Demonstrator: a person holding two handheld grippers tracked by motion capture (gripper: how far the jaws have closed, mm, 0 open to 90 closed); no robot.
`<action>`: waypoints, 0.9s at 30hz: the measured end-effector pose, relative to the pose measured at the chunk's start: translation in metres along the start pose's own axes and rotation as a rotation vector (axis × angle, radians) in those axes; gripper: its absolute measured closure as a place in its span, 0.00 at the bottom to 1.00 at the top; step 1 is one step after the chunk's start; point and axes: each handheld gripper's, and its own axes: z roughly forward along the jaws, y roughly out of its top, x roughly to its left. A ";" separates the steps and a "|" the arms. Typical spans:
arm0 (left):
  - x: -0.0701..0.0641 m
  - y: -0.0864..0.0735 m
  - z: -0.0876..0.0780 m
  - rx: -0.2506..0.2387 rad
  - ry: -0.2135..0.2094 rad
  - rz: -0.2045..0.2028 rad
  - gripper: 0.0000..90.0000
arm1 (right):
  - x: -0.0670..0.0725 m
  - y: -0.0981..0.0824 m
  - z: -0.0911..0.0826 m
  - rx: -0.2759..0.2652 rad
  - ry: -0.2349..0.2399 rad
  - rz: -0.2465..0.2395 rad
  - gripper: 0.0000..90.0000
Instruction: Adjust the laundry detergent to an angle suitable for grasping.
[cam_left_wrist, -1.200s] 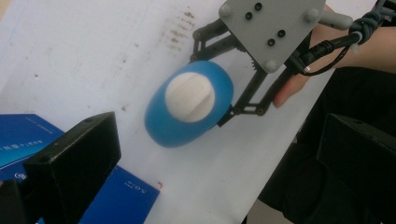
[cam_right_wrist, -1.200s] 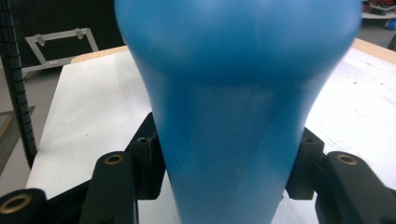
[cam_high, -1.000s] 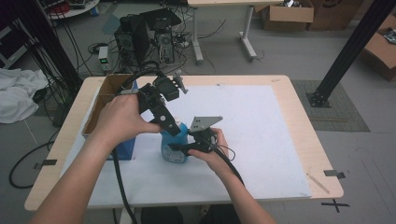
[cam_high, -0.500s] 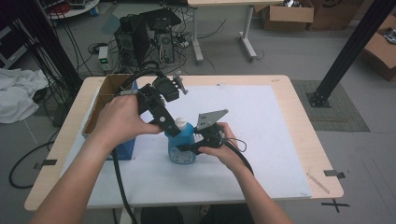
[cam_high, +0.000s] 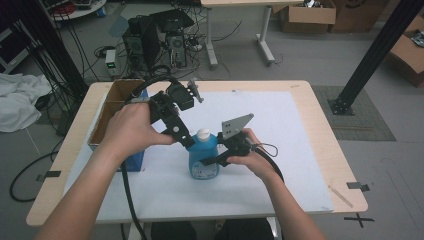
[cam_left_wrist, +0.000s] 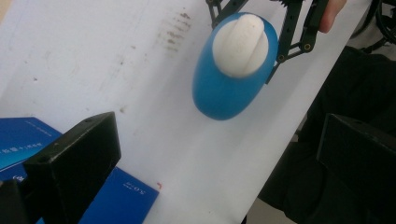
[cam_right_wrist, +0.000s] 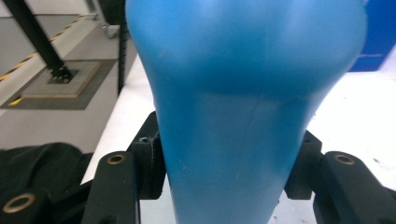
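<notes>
The blue bottle (cam_high: 204, 159) stands upright at the centre of the high view, on the white sheet that covers the table (cam_high: 320, 125). The right gripper (cam_high: 216, 161) is clenched on the bottle's lower body, its jaws pressing both flanks in the right gripper view. The left gripper (cam_high: 188, 141) hovers just left of the white cap (cam_high: 203, 134) with its jaws spread wide and nothing between them.

As I judge it, the bottle is steadied and the cap is next: the left gripper has yet to close on it, so the opening itself remains to be done.

The bottle's label is too small to read. The open cardboard box (cam_high: 107, 112) at the left of the high view is partly hidden by the left hand (cam_high: 131, 131), and its contents cannot be made out.
</notes>
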 end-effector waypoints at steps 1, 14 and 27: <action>-0.001 0.000 0.000 0.001 -0.001 0.001 0.00 | 0.000 0.000 0.000 0.000 0.011 -0.003 0.50; -0.001 0.001 0.003 0.015 -0.002 0.002 0.00 | -0.002 -0.005 0.006 0.025 0.052 -0.029 0.49; -0.005 0.005 0.004 0.015 -0.006 0.008 0.00 | 0.003 -0.010 -0.007 0.023 0.024 0.021 0.29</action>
